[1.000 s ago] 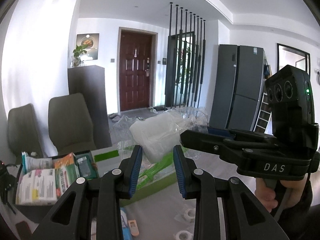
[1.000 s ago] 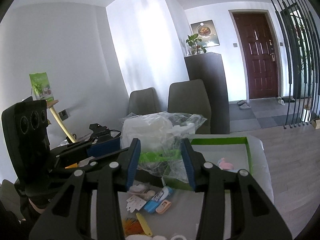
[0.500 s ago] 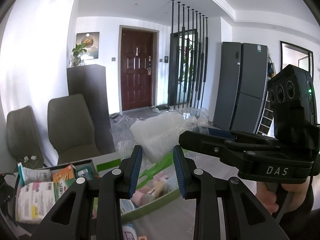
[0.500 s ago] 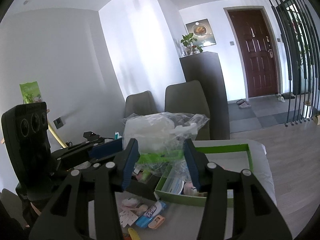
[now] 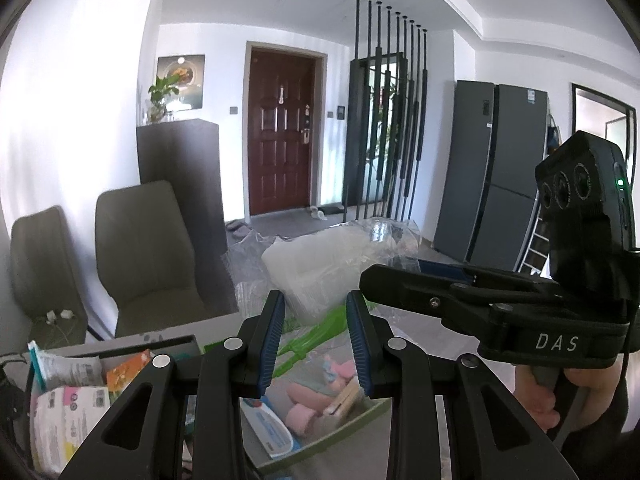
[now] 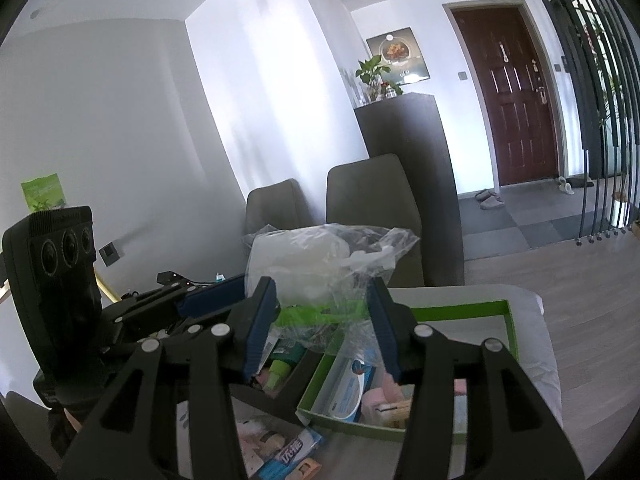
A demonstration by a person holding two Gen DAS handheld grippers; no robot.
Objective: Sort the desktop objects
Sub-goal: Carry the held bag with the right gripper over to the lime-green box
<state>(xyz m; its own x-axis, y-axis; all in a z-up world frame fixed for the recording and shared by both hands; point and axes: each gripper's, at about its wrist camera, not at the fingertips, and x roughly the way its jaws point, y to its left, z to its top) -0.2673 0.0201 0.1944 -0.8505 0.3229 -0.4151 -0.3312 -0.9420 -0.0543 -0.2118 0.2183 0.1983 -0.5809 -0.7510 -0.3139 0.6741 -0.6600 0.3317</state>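
both grippers held low over the table (image 6: 352, 454), pointed slightly down at the clutter; i read this as an approach, no pick made yet.

left gripper (image 5: 316, 336): fingers a little apart, narrow gap, nothing between them. it looks along the seam between the dark box (image 5: 172, 340) and the green tray (image 5: 360, 416). kept narrow, probably to slip between things without snagging.

right gripper (image 6: 324, 328): fingers have just been opening; moderately spread, nothing pinched. the crumpled plastic bag (image 6: 320, 256) shows through the gap but lies beyond the tips. my guess is the spread is being readied for something wider.

where the task's things are:
- tray holds a toothpaste box (image 6: 348, 388) and pink items (image 5: 308, 400), so it seems to be a sorting bin, partly filled.
- dark box is packed with paper packets (image 5: 68, 400) stood on edge, a second bin.
- loose packets (image 6: 292, 452) lie on the table just in front of the tray, unsorted, under the right gripper.

bag drapes over the tray's far rim; it may catch a finger if i go in deep.
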